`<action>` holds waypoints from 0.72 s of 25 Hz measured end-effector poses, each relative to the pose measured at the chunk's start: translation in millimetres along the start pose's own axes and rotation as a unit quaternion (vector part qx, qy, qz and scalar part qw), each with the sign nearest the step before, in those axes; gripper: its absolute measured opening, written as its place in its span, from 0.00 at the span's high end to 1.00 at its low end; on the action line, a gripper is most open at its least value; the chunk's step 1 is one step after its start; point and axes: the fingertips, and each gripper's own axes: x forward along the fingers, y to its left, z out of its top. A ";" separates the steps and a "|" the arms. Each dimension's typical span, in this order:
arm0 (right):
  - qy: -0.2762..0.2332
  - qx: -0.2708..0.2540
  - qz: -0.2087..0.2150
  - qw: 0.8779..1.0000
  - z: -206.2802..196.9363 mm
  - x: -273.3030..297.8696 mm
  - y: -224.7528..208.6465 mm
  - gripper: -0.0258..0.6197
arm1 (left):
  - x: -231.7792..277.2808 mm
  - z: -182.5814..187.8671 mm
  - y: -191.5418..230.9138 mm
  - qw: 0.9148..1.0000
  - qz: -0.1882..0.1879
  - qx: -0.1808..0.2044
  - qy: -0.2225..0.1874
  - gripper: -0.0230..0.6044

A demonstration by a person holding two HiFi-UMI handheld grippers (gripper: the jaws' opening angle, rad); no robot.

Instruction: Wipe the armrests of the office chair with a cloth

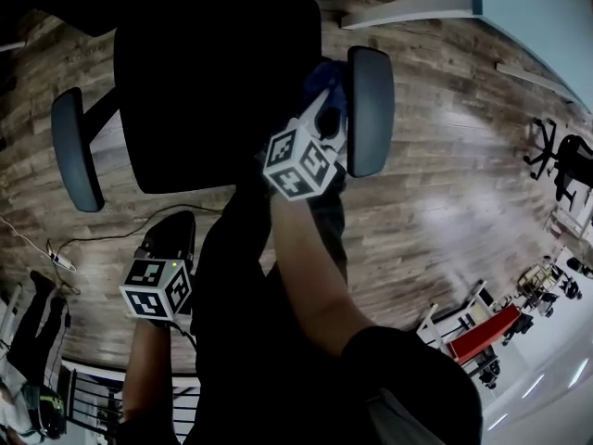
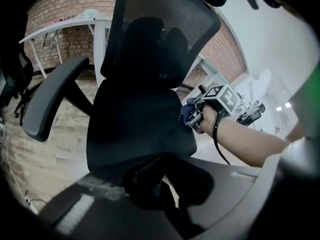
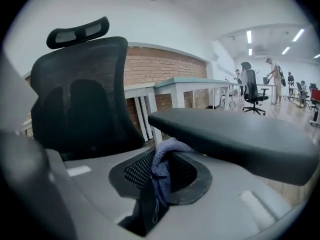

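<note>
The black office chair is below me, its mesh back upright. My right gripper is shut on a blue cloth and sits against the inner side of the right armrest. In the right gripper view the cloth bunches between the jaws of the right gripper and touches the lower inner edge of that armrest. The left armrest is untouched. My left gripper hangs low in front of the seat, shut and holding nothing.
Wood floor surrounds the chair. A white desk stands behind it by a brick wall. A cable and power strip lie on the floor at the left. Other chairs and people are far off.
</note>
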 end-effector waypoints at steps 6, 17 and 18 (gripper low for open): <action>0.040 -0.003 -0.033 0.999 -26.7 29.7 -26.1 0.84 | 4.6 12.4 -2.6 1.000 -0.013 0.027 -0.002 0.96; 0.119 0.006 -0.074 0.990 -76.7 62.7 -42.8 0.86 | -5.3 3.6 2.0 1.000 -0.008 0.024 0.007 0.96; 0.121 0.003 -0.075 0.990 -79.7 66.2 -43.0 0.86 | -5.6 2.7 4.5 1.000 -0.005 0.021 0.008 0.96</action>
